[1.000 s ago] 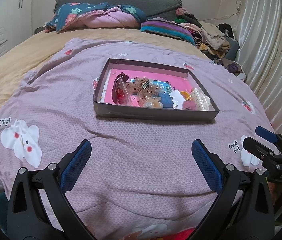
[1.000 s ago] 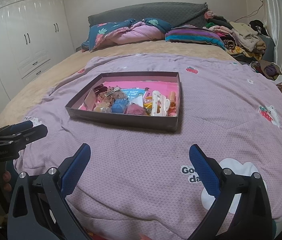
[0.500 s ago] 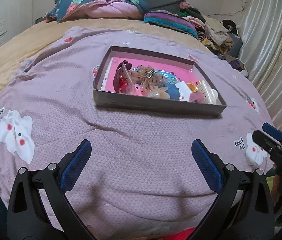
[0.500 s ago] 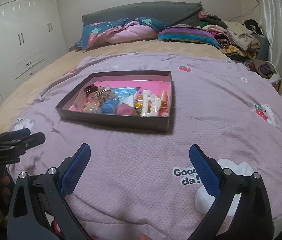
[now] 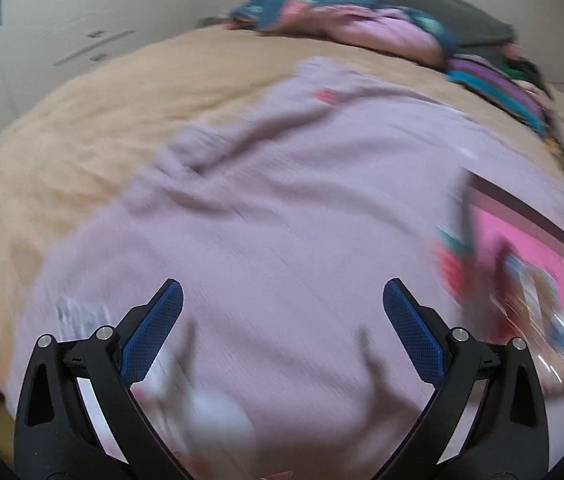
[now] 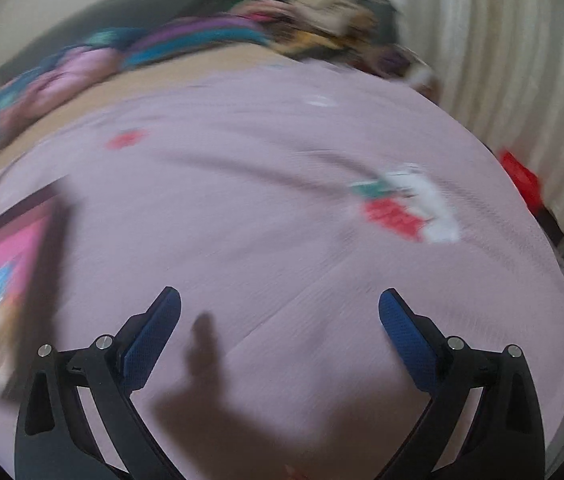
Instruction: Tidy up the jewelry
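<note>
Lilac knitted blanket spread over the bed, both views blurred. Shallow dark box with pink lining, contents indistinct, toward blanket's right edge. Left gripper and right gripper spread wide, empty, above bare blanket.

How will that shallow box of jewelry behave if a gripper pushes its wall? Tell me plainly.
The box looks like thin card, so it is probably light and would slide. It sits on a soft lilac blanket, which may bunch and drag. Its low walls may let loose pieces jump out, though blur hides them.
</note>
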Available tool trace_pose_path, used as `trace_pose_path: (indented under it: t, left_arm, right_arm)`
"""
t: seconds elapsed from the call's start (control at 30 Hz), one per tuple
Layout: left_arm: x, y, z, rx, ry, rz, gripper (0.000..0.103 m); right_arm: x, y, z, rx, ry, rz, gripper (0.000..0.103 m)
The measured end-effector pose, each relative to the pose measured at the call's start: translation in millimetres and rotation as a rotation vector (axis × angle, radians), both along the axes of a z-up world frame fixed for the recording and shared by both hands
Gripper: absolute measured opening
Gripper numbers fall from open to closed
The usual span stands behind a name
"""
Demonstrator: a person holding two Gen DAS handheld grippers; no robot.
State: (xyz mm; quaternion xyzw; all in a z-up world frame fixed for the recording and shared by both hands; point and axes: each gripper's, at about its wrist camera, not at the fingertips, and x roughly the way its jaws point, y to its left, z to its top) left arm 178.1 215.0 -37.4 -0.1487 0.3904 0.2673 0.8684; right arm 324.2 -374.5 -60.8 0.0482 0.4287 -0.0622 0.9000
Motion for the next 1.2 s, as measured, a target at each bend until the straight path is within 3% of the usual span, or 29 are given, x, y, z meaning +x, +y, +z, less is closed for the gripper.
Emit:
trace_pose_path:
  t: [0.1, 0.13, 0.2, 0.23, 0.4, 1.2]
  left_arm:
    - [29.9, 38.7, -18.0, -0.011, 0.018, 0.044, 0.094]
    - [35.0, 43.8, -24.7, -0.009, 0.027, 0.051, 0.094]
    - [47.0, 56.8, -53.4, 0.005, 0.106, 0.083, 0.095]
    - [46.2, 56.6, -57.6, -0.001, 0.095, 0.077, 0.095]
    - [40.5, 52.5, -53.9, 0.022, 0.081, 0.078, 0.095]
    - [40.3, 53.0, -53.6, 0.018, 0.079, 0.079, 0.095]
  right_arm:
    - [43.6, -41.1, -31.0, -0.048, 0.082, -0.157, 0.099]
    - [47.6, -47.9, -41.5, 0.000, 0.102, -0.155, 0.099]
    - [36.8, -53.0, -42.9, 0.046, 0.031, -0.152, 0.099]
    - [33.6, -53.5, -42.9, 0.053, 0.014, -0.151, 0.099]
    - [35.3, -47.0, -46.0, 0.014, 0.036, -0.151, 0.099]
    - [35.3, -48.6, -44.9, 0.020, 0.033, -0.151, 0.099]
